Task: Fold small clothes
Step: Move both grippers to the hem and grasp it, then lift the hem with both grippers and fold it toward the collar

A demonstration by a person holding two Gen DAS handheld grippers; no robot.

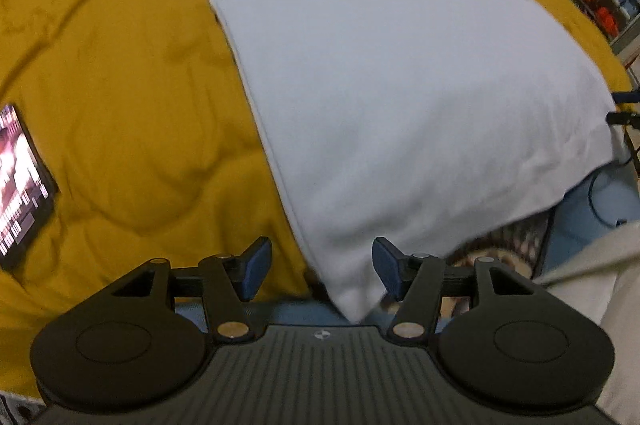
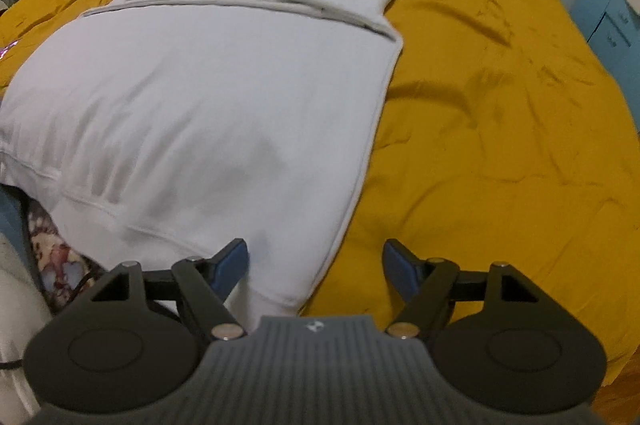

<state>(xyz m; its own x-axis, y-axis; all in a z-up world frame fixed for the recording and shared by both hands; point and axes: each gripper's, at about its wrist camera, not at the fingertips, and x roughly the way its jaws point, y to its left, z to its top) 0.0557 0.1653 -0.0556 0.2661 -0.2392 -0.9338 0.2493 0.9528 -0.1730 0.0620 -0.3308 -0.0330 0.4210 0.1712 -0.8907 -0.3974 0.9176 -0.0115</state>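
We see the white shirt [image 1: 400, 97] lying across the centre of the yellow bed [image 1: 120, 85]; the left gripper [image 1: 320, 273] and right gripper [image 2: 316, 269] fingers spread wide, gripping nothing, at its near corners.

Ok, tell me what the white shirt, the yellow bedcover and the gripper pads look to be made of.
White shirt: soft knit, probably cotton jersey; matte, with stitched hems and limp folds.
Yellow bedcover: woven or brushed fabric, matte; in the left wrist view it shows puffy quilted curves, so likely padded.
Gripper pads: blue, smooth, perhaps rubber or plastic; set on black, hard-looking plastic arms.
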